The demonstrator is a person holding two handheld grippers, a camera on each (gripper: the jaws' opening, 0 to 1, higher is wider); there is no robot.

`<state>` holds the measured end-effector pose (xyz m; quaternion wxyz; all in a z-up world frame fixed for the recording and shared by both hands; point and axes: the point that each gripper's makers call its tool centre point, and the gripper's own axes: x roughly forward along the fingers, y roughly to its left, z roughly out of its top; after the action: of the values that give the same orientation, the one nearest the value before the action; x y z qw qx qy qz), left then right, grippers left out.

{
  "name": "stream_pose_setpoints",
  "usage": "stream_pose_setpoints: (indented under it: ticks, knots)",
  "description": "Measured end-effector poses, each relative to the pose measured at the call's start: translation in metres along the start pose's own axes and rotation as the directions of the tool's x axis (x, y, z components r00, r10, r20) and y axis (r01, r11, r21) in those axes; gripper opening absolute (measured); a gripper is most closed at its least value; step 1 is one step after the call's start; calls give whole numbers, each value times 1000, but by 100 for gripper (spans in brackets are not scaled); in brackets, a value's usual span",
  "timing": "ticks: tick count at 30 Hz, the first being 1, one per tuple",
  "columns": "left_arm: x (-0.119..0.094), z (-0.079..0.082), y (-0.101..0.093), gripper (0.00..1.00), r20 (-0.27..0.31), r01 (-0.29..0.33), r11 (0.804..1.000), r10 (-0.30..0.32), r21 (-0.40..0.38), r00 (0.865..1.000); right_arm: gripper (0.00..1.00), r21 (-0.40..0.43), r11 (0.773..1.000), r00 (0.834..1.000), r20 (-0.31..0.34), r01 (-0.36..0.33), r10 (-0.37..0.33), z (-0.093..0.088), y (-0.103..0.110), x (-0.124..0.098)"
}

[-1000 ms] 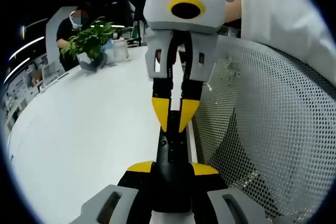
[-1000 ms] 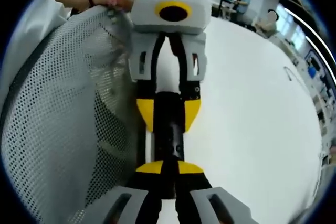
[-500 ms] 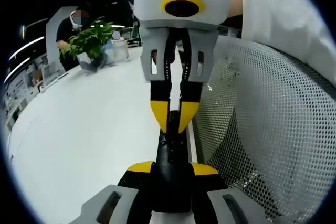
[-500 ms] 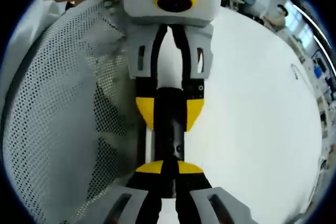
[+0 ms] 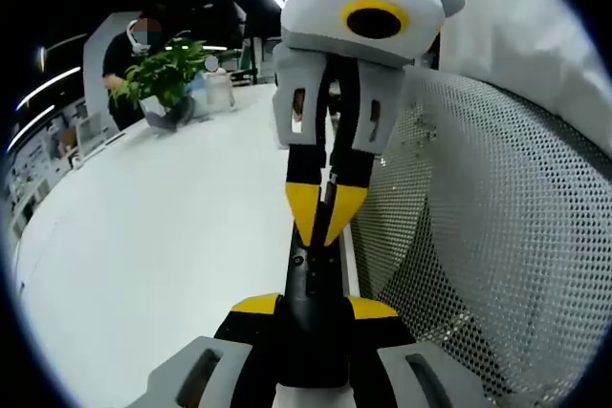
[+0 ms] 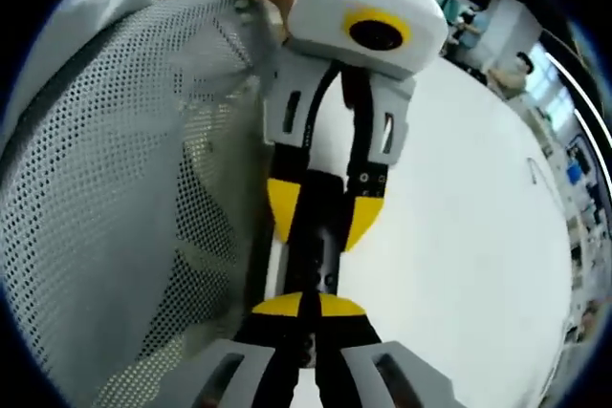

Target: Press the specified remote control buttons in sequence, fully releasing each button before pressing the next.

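A: Where is the slim black remote control (image 5: 311, 279) held, and by what?

B: It is clamped between the yellow-tipped jaws of the left gripper (image 5: 314, 306), which are opened just to the remote's width. It is carried above the white tabletop (image 5: 163, 236), beside a grey perforated mesh panel (image 5: 497, 236).

A: And the right gripper (image 5: 325, 222)?

B: Its jaws are brought together into a single point with nothing between them, and that point is aimed at the remote's button face. Whether a button is actually depressed cannot be told.

A: How should the press be done well?

B: In my judgement, the remote should be kept level and steady by the left gripper, and the tip driven straight down onto one button only. It should then be lifted fully clear before the next is approached. Neighbouring buttons should not be brushed, and the remote should be kept in front of both cameras.
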<state>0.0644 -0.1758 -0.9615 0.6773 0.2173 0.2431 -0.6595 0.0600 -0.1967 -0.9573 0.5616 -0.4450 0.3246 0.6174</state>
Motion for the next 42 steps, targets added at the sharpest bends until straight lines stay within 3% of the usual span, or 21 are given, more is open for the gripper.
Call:
stream_pose_setpoints:
  ticks: [4,9,13,16,18,22,33,36,42]
  knots:
    - [0,0,0,25,0,1,1000,-1,1,1000,0,-16,1000,998,-65,1,-2,0,1,2]
    - [0,0,0,25,0,3,1000,-3,2,1000,0,38,999,992,-127,-11,16,0,-1,3]
    - [0,0,-1,25,0,2,1000,-2,3,1000,0,56,998,996,-90,2,3,-2,0,1]
    - [0,0,-1,25,0,1,1000,-1,3,1000,0,116,992,999,-18,40,-38,0,0,-1]
    - [0,0,-1,25,0,2,1000,-2,5,1000,0,101,994,999,-9,46,-46,-2,1,-1]
    - [0,-1,-1,25,-1,1,1000,-1,6,1000,0,91,994,998,-5,63,-63,-1,-1,-1]
    - [0,0,-2,25,-3,2,1000,-2,6,1000,0,96,995,1000,-11,18,-17,0,2,0]
    - [0,0,-2,25,-3,2,1000,-2,6,1000,0,146,989,1000,-25,-12,15,-1,-1,2]
    - [0,0,-1,25,-4,2,1000,-2,6,1000,0,148,989,1000,-24,-12,16,-1,1,1]
